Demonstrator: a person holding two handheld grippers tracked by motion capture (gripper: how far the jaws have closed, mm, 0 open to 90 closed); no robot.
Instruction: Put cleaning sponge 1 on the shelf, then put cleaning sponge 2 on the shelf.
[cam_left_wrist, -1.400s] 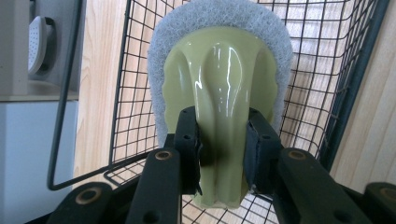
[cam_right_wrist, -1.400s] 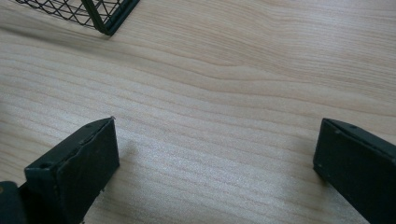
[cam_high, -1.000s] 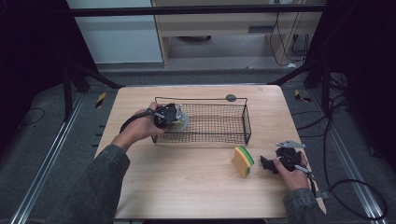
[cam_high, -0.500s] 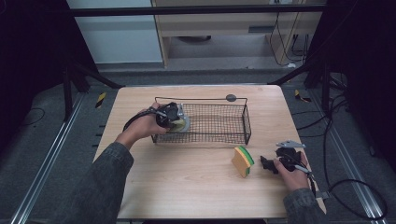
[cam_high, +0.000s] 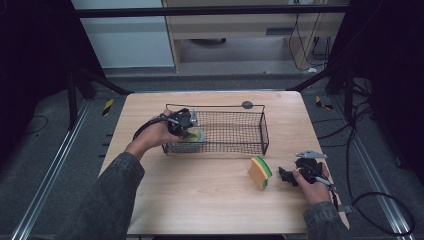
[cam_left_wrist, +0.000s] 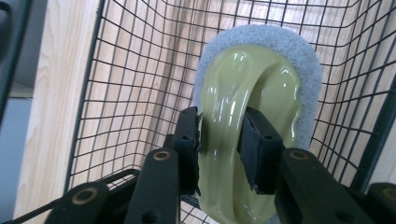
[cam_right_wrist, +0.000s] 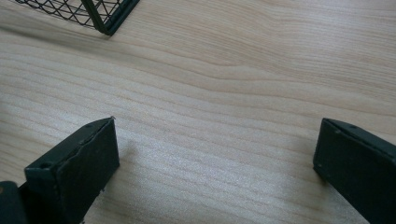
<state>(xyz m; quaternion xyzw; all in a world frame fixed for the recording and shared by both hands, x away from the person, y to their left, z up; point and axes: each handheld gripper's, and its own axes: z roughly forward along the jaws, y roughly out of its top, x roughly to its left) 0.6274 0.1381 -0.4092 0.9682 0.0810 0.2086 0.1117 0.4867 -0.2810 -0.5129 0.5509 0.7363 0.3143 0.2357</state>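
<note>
Black wire basket (cam_high: 235, 131) holds a yellow-green handled scrubber (cam_left_wrist: 247, 116), clamped by the left gripper (cam_left_wrist: 219, 147); right gripper (cam_right_wrist: 215, 163) rests apart; glossy handle could slip free

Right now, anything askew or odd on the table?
Only the sponge: it stands on edge on the table, left of the open right gripper. The left gripper grips a scrubber inside the wire basket.
</note>
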